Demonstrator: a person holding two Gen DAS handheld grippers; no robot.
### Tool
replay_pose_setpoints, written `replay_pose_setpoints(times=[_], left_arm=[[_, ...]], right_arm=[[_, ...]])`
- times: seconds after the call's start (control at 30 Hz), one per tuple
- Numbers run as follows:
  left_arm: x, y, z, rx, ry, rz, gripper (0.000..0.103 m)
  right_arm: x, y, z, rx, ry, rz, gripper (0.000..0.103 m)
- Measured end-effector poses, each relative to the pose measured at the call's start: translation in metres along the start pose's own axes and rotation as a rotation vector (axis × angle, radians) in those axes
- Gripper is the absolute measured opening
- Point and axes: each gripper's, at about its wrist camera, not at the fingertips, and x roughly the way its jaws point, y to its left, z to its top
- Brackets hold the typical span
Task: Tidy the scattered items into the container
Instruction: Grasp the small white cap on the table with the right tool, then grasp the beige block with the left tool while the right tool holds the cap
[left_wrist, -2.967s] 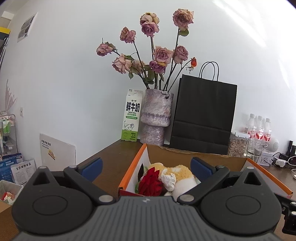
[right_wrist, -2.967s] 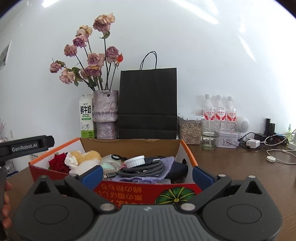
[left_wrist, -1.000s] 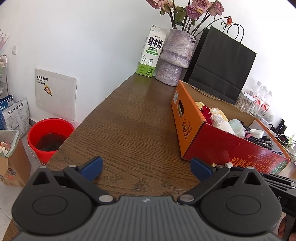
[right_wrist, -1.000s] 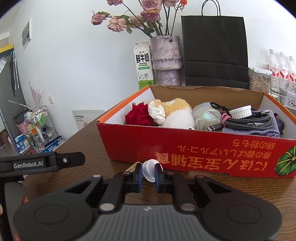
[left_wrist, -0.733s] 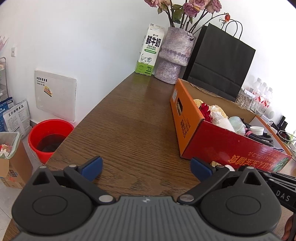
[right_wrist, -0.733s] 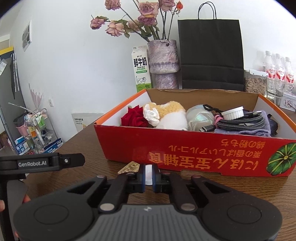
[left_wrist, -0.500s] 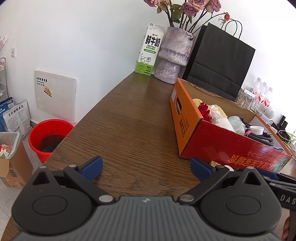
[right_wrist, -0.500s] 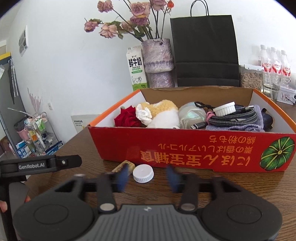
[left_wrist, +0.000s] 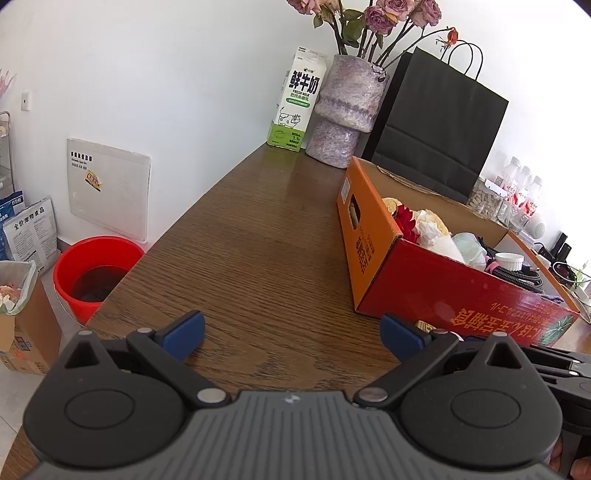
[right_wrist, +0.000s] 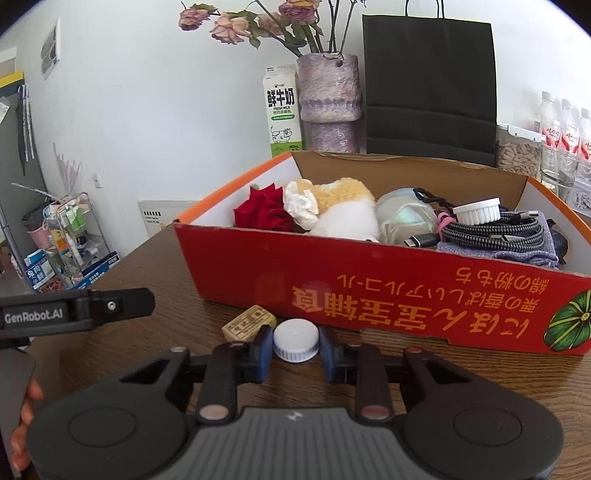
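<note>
A red and orange cardboard box (right_wrist: 369, 280) stands on the wooden table and holds a red rose, a plush toy, cables and a white cup. In front of it lie a white bottle cap (right_wrist: 295, 340) and a small tan wrapped block (right_wrist: 248, 324). My right gripper (right_wrist: 295, 347) is shut on the white cap, its blue pads against both sides, low over the table. My left gripper (left_wrist: 291, 332) is open and empty over bare table, left of the box (left_wrist: 373, 254).
A milk carton (left_wrist: 300, 101), a vase of dried roses (left_wrist: 347, 114) and a black paper bag (left_wrist: 436, 125) stand behind the box. Water bottles (right_wrist: 561, 129) are at the back right. A red bucket (left_wrist: 94, 273) sits on the floor beyond the table's left edge.
My right gripper opened half a second ago, then closed flat around the white cap on the table. The left gripper has barely moved.
</note>
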Motion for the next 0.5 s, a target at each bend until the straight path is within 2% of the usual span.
replay_pose_setpoints(times=[0.3,0.5], left_arm=[[-0.001,-0.004,-0.001,0.017,0.000,0.008,0.103],[-0.003,-0.033,-0.007,0.090,-0.042,-0.010,0.103]], right_arm=[[-0.023,-0.017,-0.006,0.005,-0.067,-0.043,0.026],[-0.037,-0.041,-0.012,0.038,-0.084,-0.085,0.026]])
